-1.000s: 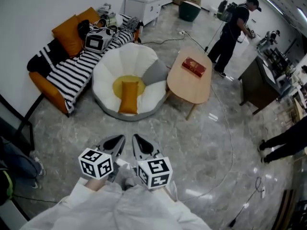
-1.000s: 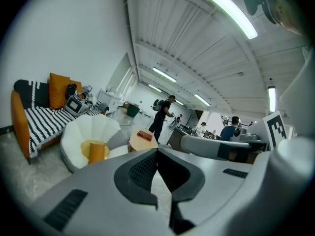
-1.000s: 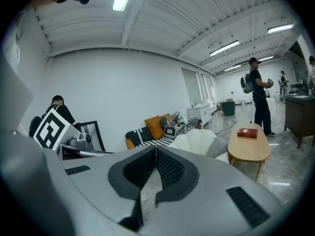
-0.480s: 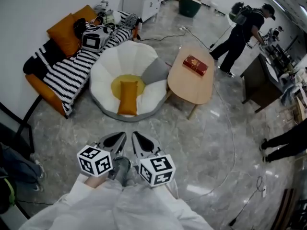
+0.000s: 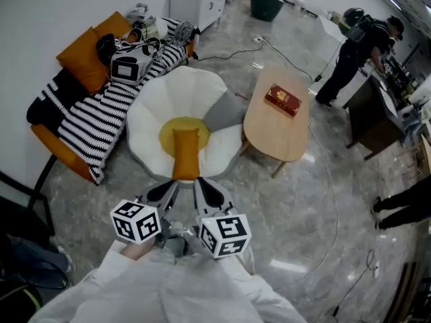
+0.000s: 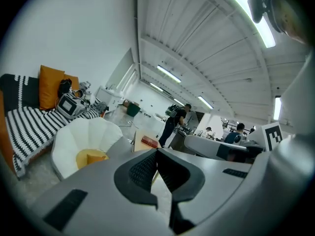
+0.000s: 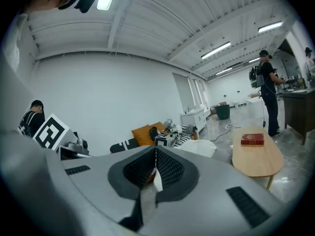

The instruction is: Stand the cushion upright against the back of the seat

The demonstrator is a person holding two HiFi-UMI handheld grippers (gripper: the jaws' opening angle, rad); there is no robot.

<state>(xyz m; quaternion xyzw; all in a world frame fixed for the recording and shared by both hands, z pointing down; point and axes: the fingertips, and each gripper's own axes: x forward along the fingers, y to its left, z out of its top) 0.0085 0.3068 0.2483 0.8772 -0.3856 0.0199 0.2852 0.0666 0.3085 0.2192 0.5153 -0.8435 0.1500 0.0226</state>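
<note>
step: pre-grasp | my left gripper (image 5: pixel 172 184), right gripper (image 5: pixel 198 182) at seat (image 5: pixel 151 113) near edge, jaws pressed together, empty | cushion (image 5: pixel 186 155) flat at seat centre | next: open jaws, grab cushion, prop against seat back

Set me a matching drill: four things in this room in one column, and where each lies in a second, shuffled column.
1. orange oblong cushion
2. red book
3. grey cushion
4. black-and-white striped blanket

A. on the oval wooden table
B. draped over the orange sofa
C. flat on the yellow centre of the white petal-shaped seat
D. at the seat's edge nearest the table

Pairs: 1-C, 2-A, 3-D, 4-B
</note>
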